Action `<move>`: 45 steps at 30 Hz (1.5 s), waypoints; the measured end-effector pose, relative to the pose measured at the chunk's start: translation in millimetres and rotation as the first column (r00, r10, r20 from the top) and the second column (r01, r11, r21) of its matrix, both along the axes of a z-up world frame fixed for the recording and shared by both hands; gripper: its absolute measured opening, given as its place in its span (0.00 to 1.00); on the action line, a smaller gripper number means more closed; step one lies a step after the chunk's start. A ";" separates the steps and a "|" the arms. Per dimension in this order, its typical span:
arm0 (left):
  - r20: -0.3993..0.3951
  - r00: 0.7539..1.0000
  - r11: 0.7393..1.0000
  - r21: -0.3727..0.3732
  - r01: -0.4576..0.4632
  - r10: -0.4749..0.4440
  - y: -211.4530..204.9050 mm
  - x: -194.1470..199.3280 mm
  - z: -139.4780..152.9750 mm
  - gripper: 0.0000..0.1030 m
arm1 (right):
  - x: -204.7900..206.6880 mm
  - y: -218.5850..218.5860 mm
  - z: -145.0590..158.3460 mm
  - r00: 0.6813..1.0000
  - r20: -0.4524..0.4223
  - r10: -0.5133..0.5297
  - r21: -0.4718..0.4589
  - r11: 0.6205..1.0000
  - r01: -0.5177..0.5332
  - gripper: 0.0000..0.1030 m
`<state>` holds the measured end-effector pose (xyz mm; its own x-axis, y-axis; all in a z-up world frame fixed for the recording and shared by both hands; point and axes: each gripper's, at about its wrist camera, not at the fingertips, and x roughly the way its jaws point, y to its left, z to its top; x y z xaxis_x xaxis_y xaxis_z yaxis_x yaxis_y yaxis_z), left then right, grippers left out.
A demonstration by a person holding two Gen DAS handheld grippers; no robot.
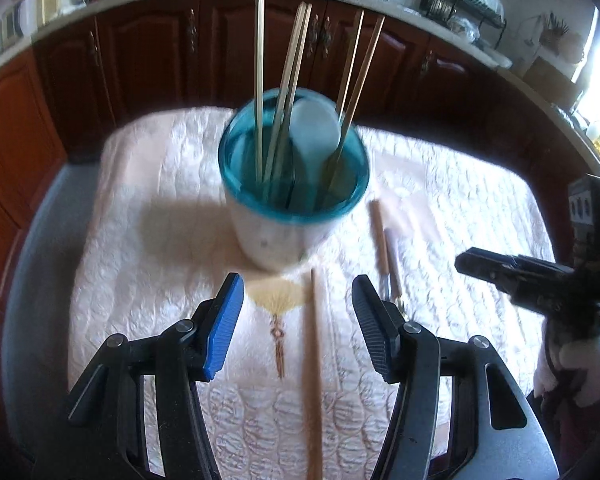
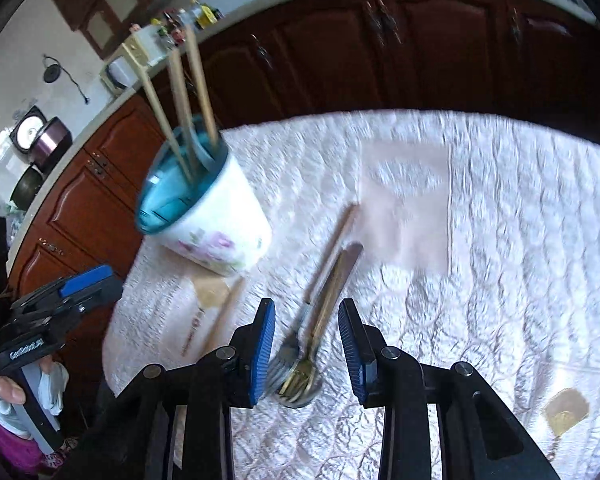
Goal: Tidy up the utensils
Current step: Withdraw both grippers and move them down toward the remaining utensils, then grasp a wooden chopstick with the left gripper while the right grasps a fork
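A white floral cup with a blue rim [image 1: 294, 184] stands on the quilted cloth [image 1: 160, 208] and holds several chopsticks and a white spoon [image 1: 314, 132]. One loose chopstick [image 1: 312, 360] lies on the cloth below my open left gripper [image 1: 298, 292], between its fingers but untouched. Two forks [image 2: 300, 372] lie together, handles pointing away. My right gripper [image 2: 306, 320] hovers over them with its pads apart on either side and clear of the metal. The cup [image 2: 212, 220] and the loose chopstick [image 2: 224, 316] are to its left. The forks [image 1: 388, 256] lie right of the cup.
Dark wooden cabinets [image 1: 140, 60] under a cluttered counter run behind the round table. The cloth's edge drops off at the left [image 2: 112, 344]. A person's hand [image 2: 8, 392] holds the left gripper [image 2: 72, 292]. The right gripper [image 1: 500, 276] shows at the far right.
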<state>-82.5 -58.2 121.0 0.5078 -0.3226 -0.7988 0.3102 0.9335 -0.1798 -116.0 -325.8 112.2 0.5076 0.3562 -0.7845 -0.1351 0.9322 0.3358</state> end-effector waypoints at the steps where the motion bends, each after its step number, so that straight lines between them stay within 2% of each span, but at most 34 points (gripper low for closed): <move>1: -0.009 1.000 1.000 0.001 0.003 -0.003 -0.1 -0.6 -4.4 0.54 | 1.9 0.1 -5.8 1.000 -0.011 0.000 0.000 1.000 0.000 0.30; 7: -0.096 0.995 1.000 0.008 0.023 -0.023 -9.7 2.9 -42.7 0.54 | 22.2 -1.1 -35.2 0.998 -0.064 -0.002 -0.003 1.000 0.002 0.24; 15: -0.133 0.991 0.999 0.027 0.029 -0.026 -28.6 14.8 -68.3 0.54 | 54.8 -3.6 -59.9 0.993 -0.112 -0.020 -0.006 1.000 0.020 0.18; 22: -0.160 0.987 0.999 0.041 0.016 -0.010 -33.9 26.8 -86.0 0.54 | 79.8 -5.5 -55.7 0.995 -0.088 -0.051 0.038 0.998 0.055 0.18; 24: -0.162 0.987 0.999 0.041 0.012 -0.005 -34.4 29.0 -88.4 0.54 | 93.2 -4.7 -59.1 0.993 -0.110 -0.051 0.045 0.997 0.056 0.18; 30: -0.171 0.985 0.999 0.037 0.000 0.006 -36.0 38.4 -95.1 0.54 | 127.1 4.5 -70.0 0.987 -0.156 -0.034 0.008 0.999 0.036 0.18; 37: -0.167 0.986 0.999 0.048 -0.003 0.011 -49.7 53.0 -101.5 0.53 | 139.4 13.6 -68.5 0.991 -0.135 -0.016 -0.012 1.000 0.014 0.14; 38: -0.163 0.987 0.999 0.050 0.002 0.007 -51.6 53.1 -102.2 0.49 | 135.9 13.0 -64.6 0.992 -0.123 -0.011 -0.010 1.000 0.010 0.13; 39: -0.160 0.987 0.998 0.056 0.008 0.001 -53.1 53.3 -102.8 0.34 | 130.2 11.1 -59.7 0.994 -0.111 -0.006 -0.003 1.000 0.006 0.13; 41: -0.156 0.988 0.997 0.075 0.013 -0.001 -54.2 59.2 -105.0 0.14 | 118.0 9.3 -52.0 0.996 -0.091 0.006 0.018 1.000 -0.004 0.12; 42: -0.160 0.987 0.998 0.064 0.014 -0.004 -55.8 60.5 -103.8 0.09 | 111.2 9.2 -46.7 0.997 -0.078 0.011 0.026 1.000 -0.009 0.11; 45: -0.170 0.985 1.000 0.029 0.008 -0.003 -48.0 62.2 -100.2 0.04 | 90.5 7.9 -26.3 0.999 -0.026 0.033 0.046 0.998 -0.031 0.10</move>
